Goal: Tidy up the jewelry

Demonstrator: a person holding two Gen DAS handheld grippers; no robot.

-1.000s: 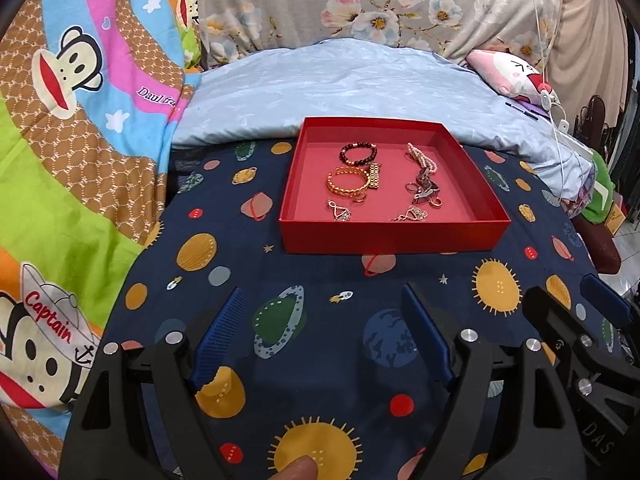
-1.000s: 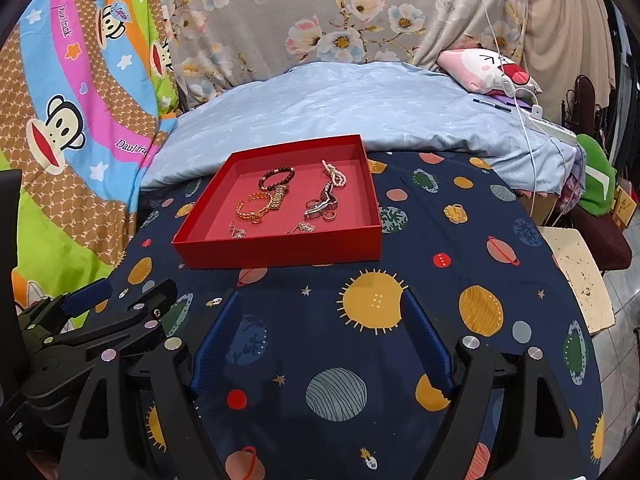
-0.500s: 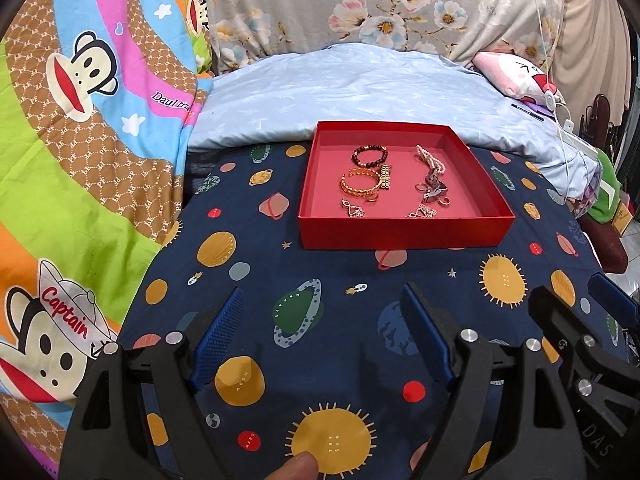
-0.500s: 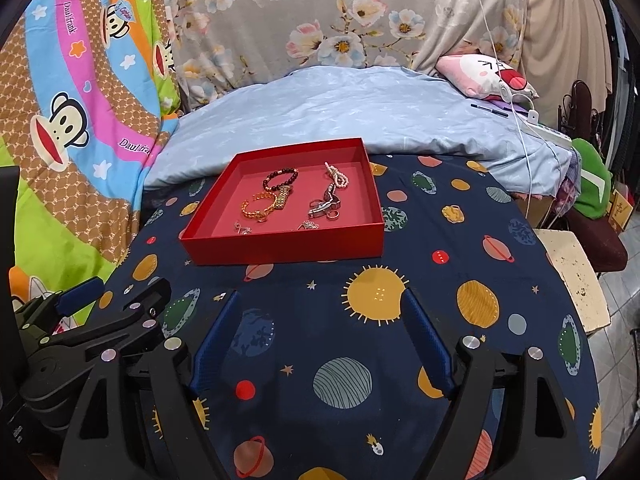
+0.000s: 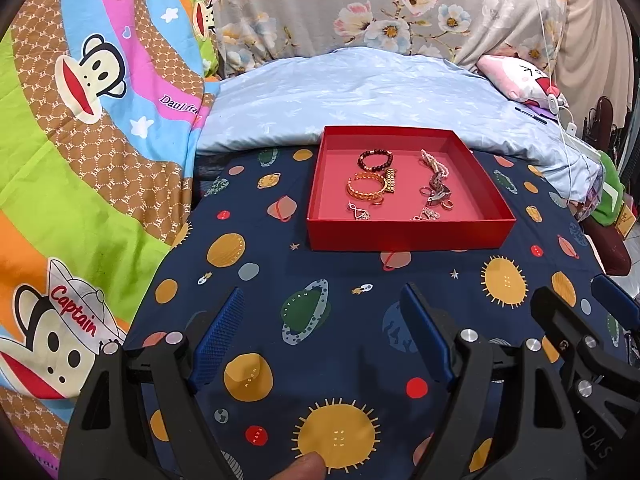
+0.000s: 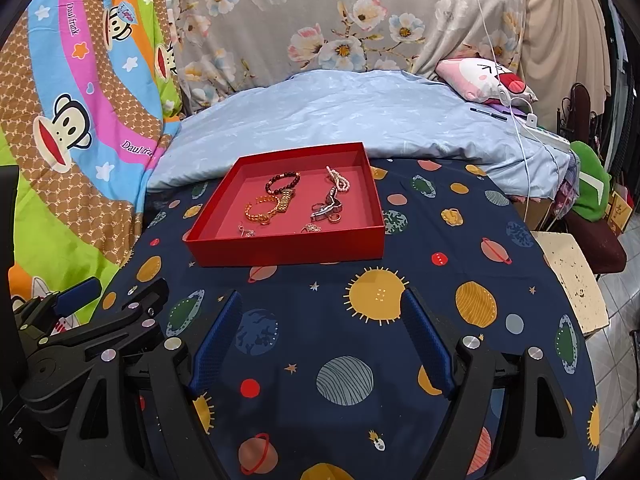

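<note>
A shallow red tray lies on a dark planet-print cloth. Inside it are a dark bead bracelet, a gold bangle, a pink pearl strand, a silver clasp piece and small silver charms. My left gripper hovers open over the cloth, well short of the tray. My right gripper is open too, nearer than the tray and to its right. Nothing lies between either pair of fingers.
A pale blue quilt is bunched behind the tray, with a pink plush pillow and white cable at the right. A colourful monkey-print blanket rises on the left. The cloth's right edge drops to a tiled floor.
In the left wrist view the tray has shifted right and slightly further off as the view swung; the right wrist view shifted only a little. Both grippers stayed open.
</note>
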